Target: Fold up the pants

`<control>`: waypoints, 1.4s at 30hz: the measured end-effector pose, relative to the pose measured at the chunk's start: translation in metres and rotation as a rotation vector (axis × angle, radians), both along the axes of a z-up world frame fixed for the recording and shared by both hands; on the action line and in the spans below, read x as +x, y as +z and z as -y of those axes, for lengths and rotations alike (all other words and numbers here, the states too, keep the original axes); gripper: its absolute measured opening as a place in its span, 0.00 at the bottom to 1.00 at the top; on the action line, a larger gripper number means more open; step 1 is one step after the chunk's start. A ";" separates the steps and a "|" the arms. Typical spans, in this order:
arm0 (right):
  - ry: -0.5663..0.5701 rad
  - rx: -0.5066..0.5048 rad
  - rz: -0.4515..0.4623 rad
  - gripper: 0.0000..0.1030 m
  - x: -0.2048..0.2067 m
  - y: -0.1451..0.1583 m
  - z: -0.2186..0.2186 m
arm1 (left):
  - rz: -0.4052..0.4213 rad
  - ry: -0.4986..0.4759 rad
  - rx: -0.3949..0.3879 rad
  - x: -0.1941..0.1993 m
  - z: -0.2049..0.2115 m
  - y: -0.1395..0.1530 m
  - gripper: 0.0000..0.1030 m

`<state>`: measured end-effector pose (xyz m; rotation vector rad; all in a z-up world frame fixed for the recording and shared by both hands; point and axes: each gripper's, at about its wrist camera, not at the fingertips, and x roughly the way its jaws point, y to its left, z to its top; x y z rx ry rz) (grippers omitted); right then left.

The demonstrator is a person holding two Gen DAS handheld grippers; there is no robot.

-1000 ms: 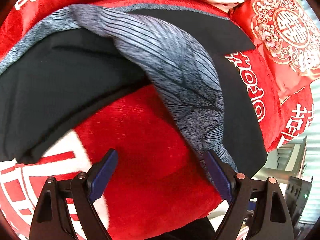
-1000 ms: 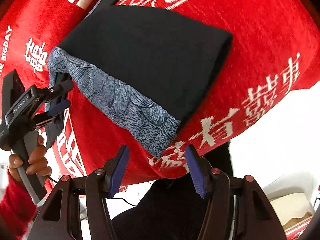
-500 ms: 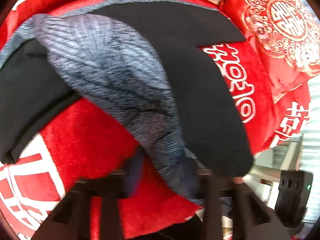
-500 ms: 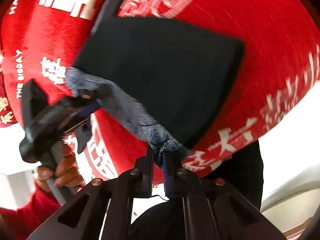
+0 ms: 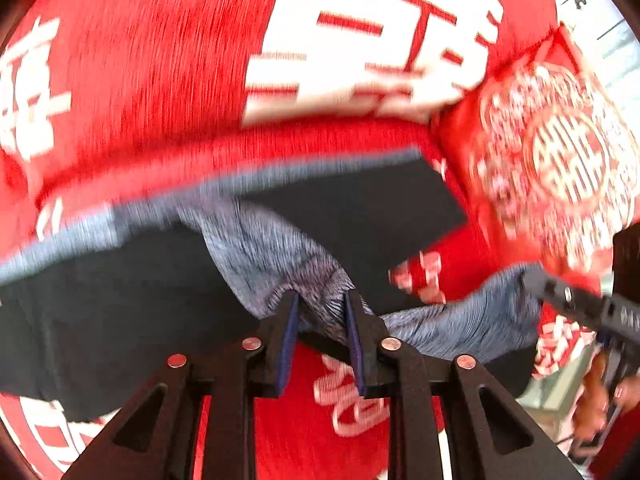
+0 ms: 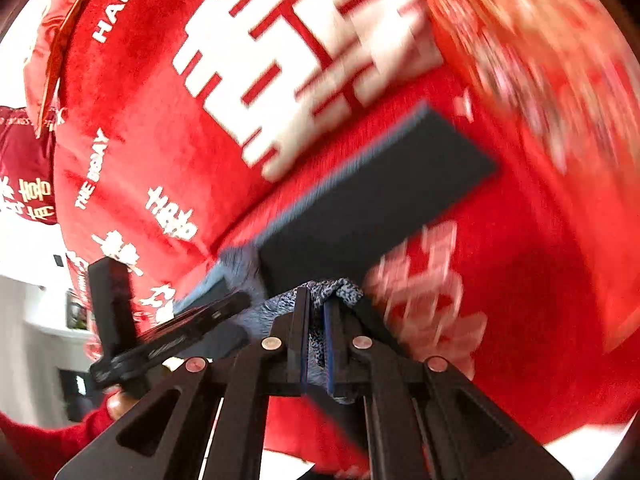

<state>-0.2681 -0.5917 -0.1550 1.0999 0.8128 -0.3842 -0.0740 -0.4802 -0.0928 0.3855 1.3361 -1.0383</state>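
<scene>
Red bedding [image 5: 152, 92] with big white characters fills both my blurred views. Dark pants [image 6: 372, 196] with a grey patterned band lie across it. My left gripper [image 5: 320, 300], jaws just opening slightly, and fully closed right gripper [image 6: 316, 304] each pinch that band.

Two close wrist views, both down onto pants [image 5: 360, 216].

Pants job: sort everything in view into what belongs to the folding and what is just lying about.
Belongs to the job:
- pants, black with a grey patterned edge
- left gripper, pinching the grey edge, jaws lately eased wider
- right gripper, shut on the grey edge

Just lying about:
- red blanket under the pants
- red cushion at the side
</scene>
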 end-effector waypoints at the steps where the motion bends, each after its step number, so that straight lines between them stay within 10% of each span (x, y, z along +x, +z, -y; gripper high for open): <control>1: 0.013 -0.019 -0.009 0.06 0.009 0.000 0.014 | 0.053 0.014 -0.001 0.005 0.008 0.006 0.54; 2: 0.033 -0.061 -0.027 0.06 0.023 0.002 0.033 | 0.113 0.034 -0.003 0.009 0.011 0.011 0.80; 3: 0.044 -0.090 -0.043 0.06 0.033 0.002 0.046 | 0.183 0.059 -0.012 0.012 0.012 0.017 0.85; 12: 0.117 -0.180 -0.243 0.11 0.099 -0.060 0.126 | 0.207 0.118 0.199 0.034 0.001 -0.038 0.85; 13: 0.116 -0.187 -0.275 0.25 0.100 -0.065 0.128 | 0.214 0.128 0.228 0.035 0.001 -0.048 0.85; 14: 0.110 -0.196 -0.329 0.61 0.101 -0.071 0.130 | 0.216 0.135 0.249 0.037 0.002 -0.055 0.85; 16: 0.094 -0.226 -0.350 0.91 0.099 -0.068 0.130 | 0.213 0.149 0.290 0.041 0.006 -0.068 0.85; 21: 0.121 -0.341 -0.315 0.87 0.083 -0.038 0.106 | 0.237 0.146 0.283 0.045 0.024 -0.077 0.85; 23: 0.152 -0.322 -0.331 0.49 0.081 -0.045 0.099 | 0.269 0.135 0.279 0.043 0.035 -0.084 0.85; 26: 0.193 -0.256 -0.402 0.35 0.091 -0.078 0.100 | 0.272 0.141 0.323 0.048 0.052 -0.106 0.85; 33: 0.128 -0.283 -0.389 0.32 0.118 -0.117 0.135 | 0.252 0.235 0.279 0.076 0.066 -0.124 0.97; 42: 0.047 -0.238 -0.401 0.38 0.112 -0.097 0.146 | 0.260 0.269 0.280 0.105 0.046 -0.097 0.97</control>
